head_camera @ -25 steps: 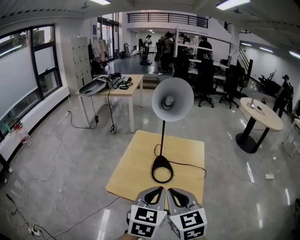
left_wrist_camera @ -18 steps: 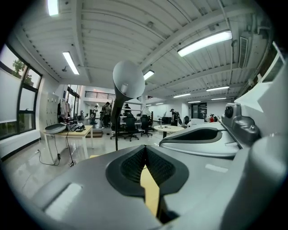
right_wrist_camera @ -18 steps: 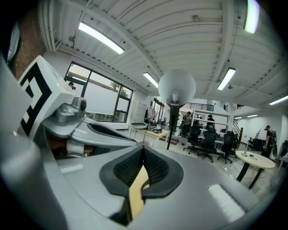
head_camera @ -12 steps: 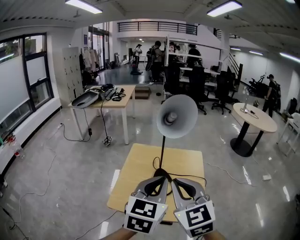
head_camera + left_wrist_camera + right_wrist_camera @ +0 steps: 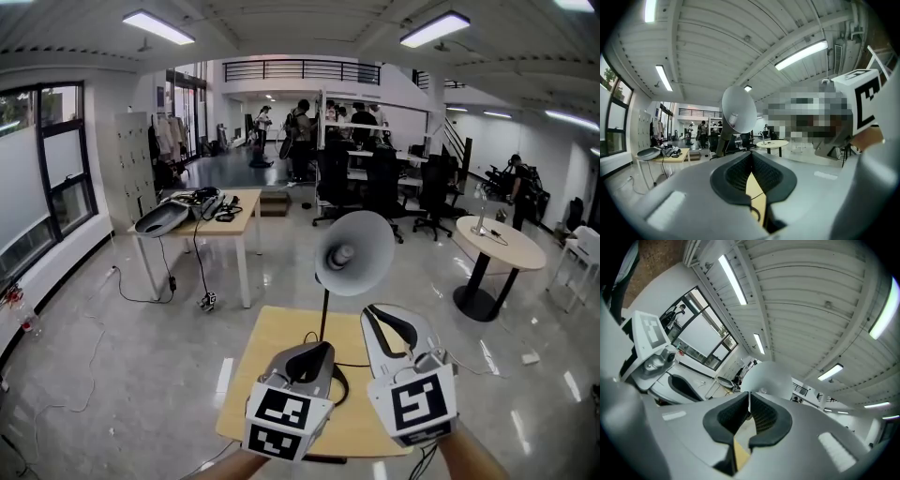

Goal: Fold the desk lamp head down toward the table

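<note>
The lamp head point(image 5: 354, 253) is carried upright on its stem above the worktop point(image 5: 258, 342) and is not yet folded. The left gripper point(image 5: 317, 351) and right gripper point(image 5: 377, 315) are pressed together, empty, just short of the lamp. The entire fold is left.

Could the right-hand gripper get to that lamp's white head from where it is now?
Probably yes: the lamp head stands just ahead of the right gripper, nothing between them; its jaws are shut, though.

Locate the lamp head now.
In the head view the lamp head sits centre frame, raised over the wooden table, just beyond the right gripper.
</note>
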The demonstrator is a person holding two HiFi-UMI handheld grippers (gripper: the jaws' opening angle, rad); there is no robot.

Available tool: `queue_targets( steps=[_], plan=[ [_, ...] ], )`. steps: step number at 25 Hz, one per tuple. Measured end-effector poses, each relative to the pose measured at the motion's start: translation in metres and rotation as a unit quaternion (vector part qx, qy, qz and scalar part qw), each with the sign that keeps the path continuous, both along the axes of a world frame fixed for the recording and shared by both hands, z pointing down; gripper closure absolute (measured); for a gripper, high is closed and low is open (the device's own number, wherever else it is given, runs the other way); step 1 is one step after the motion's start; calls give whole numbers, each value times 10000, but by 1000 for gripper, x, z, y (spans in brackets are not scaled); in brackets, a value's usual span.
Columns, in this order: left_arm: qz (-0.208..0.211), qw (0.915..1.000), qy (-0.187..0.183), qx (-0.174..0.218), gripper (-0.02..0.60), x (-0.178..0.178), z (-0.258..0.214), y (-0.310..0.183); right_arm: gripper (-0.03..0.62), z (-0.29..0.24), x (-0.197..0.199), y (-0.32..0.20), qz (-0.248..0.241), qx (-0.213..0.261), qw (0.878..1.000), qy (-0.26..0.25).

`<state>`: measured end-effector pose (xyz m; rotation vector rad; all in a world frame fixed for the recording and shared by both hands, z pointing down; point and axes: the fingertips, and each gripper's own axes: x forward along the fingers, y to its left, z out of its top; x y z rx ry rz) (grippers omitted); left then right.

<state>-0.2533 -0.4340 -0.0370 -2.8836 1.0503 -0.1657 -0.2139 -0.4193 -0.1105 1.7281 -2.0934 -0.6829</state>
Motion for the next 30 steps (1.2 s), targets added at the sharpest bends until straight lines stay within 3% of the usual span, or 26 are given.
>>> queue_targets(
  steps=[8, 16, 20, 30],
  plan=[
    [25, 10000, 90, -31, 572, 23, 10, -60, 554, -34, 24, -67, 127, 387, 9965, 729],
    [-96, 9998, 139, -61, 572, 32, 47, -183, 523, -23, 38, -206, 218, 501, 9860, 1578],
    [-244, 9996, 165, -16, 572, 65, 32, -224, 495, -46, 74, -246, 199, 542, 9798, 1913],
    [-485, 9985, 233, 47, 572, 200, 19, -326, 416, -66, 202, -351, -15, 478, 9640, 2614]
  ],
)
